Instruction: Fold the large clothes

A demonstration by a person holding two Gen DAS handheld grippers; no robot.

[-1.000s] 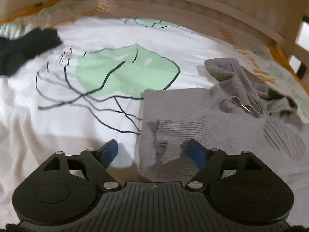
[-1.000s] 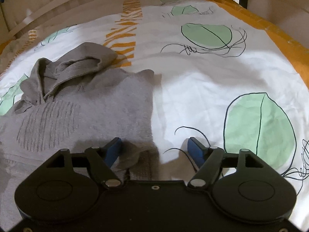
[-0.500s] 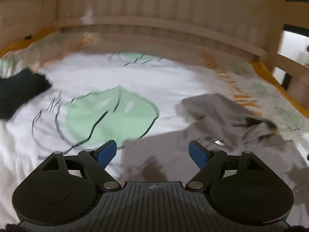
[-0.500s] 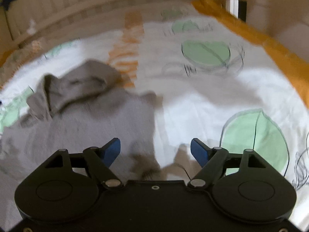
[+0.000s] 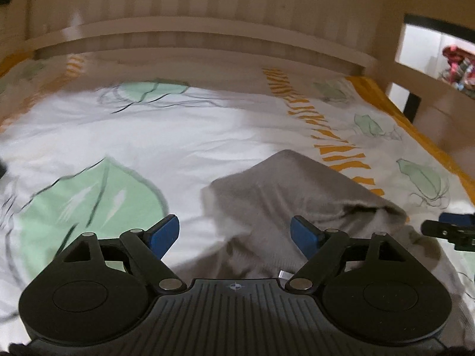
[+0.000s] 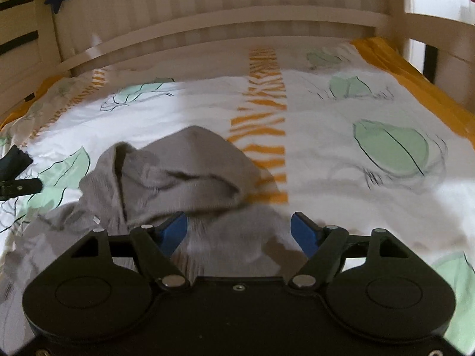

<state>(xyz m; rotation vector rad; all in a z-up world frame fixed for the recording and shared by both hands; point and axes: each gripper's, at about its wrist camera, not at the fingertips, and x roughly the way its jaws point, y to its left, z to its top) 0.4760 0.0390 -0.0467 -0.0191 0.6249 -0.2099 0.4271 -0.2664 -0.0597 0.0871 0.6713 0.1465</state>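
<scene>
A grey hooded sweatshirt (image 5: 297, 184) lies spread on a bed, its hood (image 6: 190, 172) bunched up toward the headboard. My left gripper (image 5: 234, 225) hovers open over the sweatshirt's left side, just short of the hood, with nothing pinched. My right gripper (image 6: 239, 222) hangs above the garment's right shoulder area. Its jaws are closing slightly, wide apart, with cloth below them but none pressed between the pads. A finger of the right gripper (image 5: 445, 228) shows at the right edge of the left wrist view. A finger of the left gripper (image 6: 20, 188) shows at the left edge of the right wrist view.
The bed cover (image 6: 326, 136) is white with green leaves and orange stripes. A pale wooden headboard rail (image 5: 207, 29) runs across the far end, and a side rail (image 6: 439, 47) stands at the right. A black garment (image 6: 12, 160) lies at the far left.
Both grippers have moved up the sweatshirt from its lower part toward the hood and risen a little. The headboard now fills more of both views. Neither has taken hold of cloth.
</scene>
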